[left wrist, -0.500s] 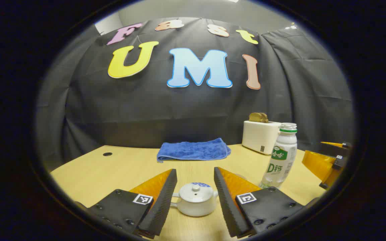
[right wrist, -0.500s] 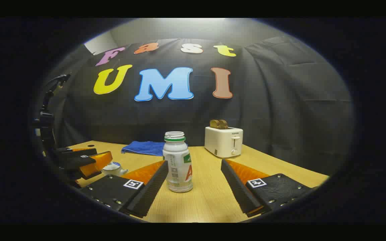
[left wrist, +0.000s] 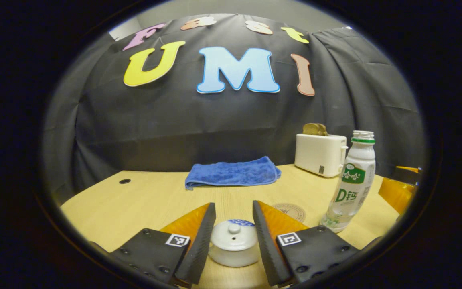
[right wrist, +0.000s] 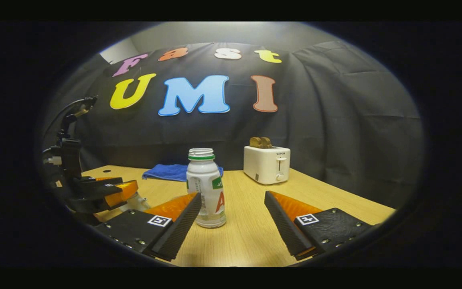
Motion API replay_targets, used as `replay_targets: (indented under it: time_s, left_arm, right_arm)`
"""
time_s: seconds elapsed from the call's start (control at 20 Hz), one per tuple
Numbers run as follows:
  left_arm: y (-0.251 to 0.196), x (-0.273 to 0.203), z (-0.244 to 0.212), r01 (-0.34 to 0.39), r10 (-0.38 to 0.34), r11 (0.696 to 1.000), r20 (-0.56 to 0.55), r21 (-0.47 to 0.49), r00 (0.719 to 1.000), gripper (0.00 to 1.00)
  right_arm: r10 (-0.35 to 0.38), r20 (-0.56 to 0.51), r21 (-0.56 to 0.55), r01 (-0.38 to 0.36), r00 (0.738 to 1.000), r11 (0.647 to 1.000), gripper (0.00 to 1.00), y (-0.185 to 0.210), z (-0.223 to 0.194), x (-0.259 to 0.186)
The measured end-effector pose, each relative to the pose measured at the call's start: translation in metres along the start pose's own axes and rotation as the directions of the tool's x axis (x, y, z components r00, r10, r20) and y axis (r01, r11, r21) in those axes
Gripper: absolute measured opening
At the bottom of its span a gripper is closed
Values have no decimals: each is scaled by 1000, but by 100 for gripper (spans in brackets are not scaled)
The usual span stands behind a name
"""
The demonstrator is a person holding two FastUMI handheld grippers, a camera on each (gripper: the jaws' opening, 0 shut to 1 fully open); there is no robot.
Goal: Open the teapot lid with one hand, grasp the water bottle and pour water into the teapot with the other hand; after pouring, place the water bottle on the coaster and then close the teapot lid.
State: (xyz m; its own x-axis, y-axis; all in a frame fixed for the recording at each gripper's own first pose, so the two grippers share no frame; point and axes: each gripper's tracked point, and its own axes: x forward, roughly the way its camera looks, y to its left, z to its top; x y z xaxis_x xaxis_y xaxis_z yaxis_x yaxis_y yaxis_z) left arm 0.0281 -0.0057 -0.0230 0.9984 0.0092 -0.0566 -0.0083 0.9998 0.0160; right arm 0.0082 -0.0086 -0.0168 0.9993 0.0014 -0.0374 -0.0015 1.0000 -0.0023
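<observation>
— What has changed just now?

— The left gripper [left wrist: 234,241] has come closer to the teapot [left wrist: 234,249]. Half a second ago the pot sat further ahead with its spout and handle free of the jaws; now the body fills the gap between them. The jaws have also narrowed a little, but they are open and I cannot see them pressing on anything. The lid [left wrist: 234,237] is on the pot, its small knob right in the middle between the jaws.

— And the other side?

— The right gripper [right wrist: 231,218] has moved up toward the water bottle [right wrist: 206,188]. The bottle stands upright on the worktop [right wrist: 251,237], nearer to the left jaw than before and almost against its tip. The jaws are wide open and hold nothing. The bottle has no cap, I think.

— So what does it mean for the task?

— In my judgement both hands are in the approach. The lid is not yet lifted, no water is poured.

— What else is around?

— A round coaster [left wrist: 290,210] lies just beyond the right jaw of the left gripper, between the teapot and the bottle. Far behind are a blue towel [left wrist: 231,173] and a toaster [left wrist: 320,154] with bread in it. Nothing stands in the way, only the two grippers work close to each other.
</observation>
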Motion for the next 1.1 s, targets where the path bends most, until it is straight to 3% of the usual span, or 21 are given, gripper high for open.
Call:
replay_targets:
  time_s: [0.1, 0.35, 0.55, 0.6, 0.9, 1.1]
  left_arm:
    - [0, 2, -6, -1, 1, 1000, -19, -5, 1000, 61]
    - [3, 3, -9, -18, 18, 1000, -25, 3, 1000, 58]
    - [5, 4, -6, -29, 30, 1000, -15, 10, 999, 43]
    - [4, 5, -6, -25, 25, 1000, -16, 13, 1000, 34]
    - [1, 4, -5, -33, 34, 999, -15, 38, 999, 16]
    - [1, 5, -3, -34, 34, 999, -10, 38, 999, 16]
  right_arm:
    - [-3, -6, 4, 3, 1000, 1000, 97, -2, -2, 1]
    - [-12, -21, 17, 12, 1000, 1000, 97, -9, -9, 3]
    - [-13, -41, 33, 14, 999, 999, 97, -10, -16, 2]
    - [-12, -41, 35, 13, 999, 999, 97, -11, -16, 2]
    - [-18, -50, 43, 20, 999, 999, 97, -14, -20, 1]
    - [-17, -55, 45, 20, 998, 999, 97, -15, -22, -1]
